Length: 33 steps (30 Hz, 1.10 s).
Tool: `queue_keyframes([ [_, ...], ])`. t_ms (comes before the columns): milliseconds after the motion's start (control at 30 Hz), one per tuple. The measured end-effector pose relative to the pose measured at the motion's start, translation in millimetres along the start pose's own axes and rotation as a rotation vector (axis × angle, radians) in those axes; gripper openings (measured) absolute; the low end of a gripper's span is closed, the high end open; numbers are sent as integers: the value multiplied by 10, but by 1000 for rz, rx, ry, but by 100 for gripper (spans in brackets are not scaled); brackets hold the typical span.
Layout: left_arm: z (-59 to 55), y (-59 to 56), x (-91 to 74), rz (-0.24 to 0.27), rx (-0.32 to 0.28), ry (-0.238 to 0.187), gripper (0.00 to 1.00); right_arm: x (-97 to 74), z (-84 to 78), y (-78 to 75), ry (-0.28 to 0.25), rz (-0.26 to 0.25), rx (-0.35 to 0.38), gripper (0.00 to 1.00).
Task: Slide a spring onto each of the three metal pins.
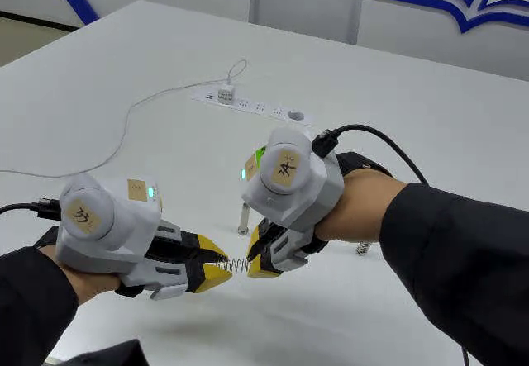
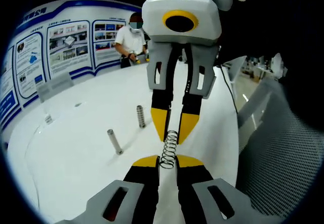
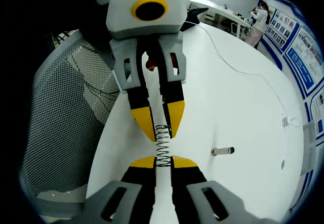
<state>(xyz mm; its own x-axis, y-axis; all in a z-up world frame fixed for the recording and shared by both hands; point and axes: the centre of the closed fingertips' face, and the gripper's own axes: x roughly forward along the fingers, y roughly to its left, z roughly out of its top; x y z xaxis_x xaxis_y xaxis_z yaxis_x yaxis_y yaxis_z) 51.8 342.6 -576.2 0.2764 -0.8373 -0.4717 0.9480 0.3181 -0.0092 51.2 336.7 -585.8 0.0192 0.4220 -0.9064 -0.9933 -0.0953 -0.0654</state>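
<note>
Left gripper (image 1: 213, 265): at 8 o'clock in the head view, in the person's left hand, jaws pointing toward 3 o'clock. The yellow tips are drawn narrow and pinch one end of the spring.
Cable (image 1: 124, 130): a thin white lead across the worktop (image 1: 99, 68), running from 9 o'clock up toward the power strip.
Spring (image 1: 234, 263): stretched in the air above the worktop, bridging the two sets of jaws. In the left gripper view its near end sits between that gripper's own tips at 6 o'clock, and its far end reaches up to 12 o'clock between the tips of the other gripper. The right gripper view shows the same line from the opposite end.
Bare pin (image 1: 244, 217): upright on the worktop at 12 o'clock from the spring, close behind it and just beside the right gripper's jaws. In the left gripper view it stands at 9 o'clock from the spring.
Power strip (image 1: 248, 104): white, lying flat at 12 o'clock, well apart from both grippers, with a small plug in it.
Right gripper (image 1: 258, 260): at centre of the head view, jaws angled down toward 7 o'clock, closed narrow on the other end of the spring.
Loaded pin (image 1: 361, 248): at 3 o'clock from the right gripper's jaws, carrying a coil, partly hidden behind the wrist.
</note>
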Motion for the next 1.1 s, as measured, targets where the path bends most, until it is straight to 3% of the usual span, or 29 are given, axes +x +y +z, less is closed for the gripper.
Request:
queue_keyframes([
  [400, -10, -14, 6, -24, 30, -7, 11, 15, -42, 23, -9, 13, 28, 13],
  [767, 62, -63, -8, -39, 16, -40, 10, 52, -118, 52, 1, 24, 36, 13],
  [1100, 21, -62, 2, -25, 11, -14, 11, -121, 42, 5, -53, -1, 56, 12],
])
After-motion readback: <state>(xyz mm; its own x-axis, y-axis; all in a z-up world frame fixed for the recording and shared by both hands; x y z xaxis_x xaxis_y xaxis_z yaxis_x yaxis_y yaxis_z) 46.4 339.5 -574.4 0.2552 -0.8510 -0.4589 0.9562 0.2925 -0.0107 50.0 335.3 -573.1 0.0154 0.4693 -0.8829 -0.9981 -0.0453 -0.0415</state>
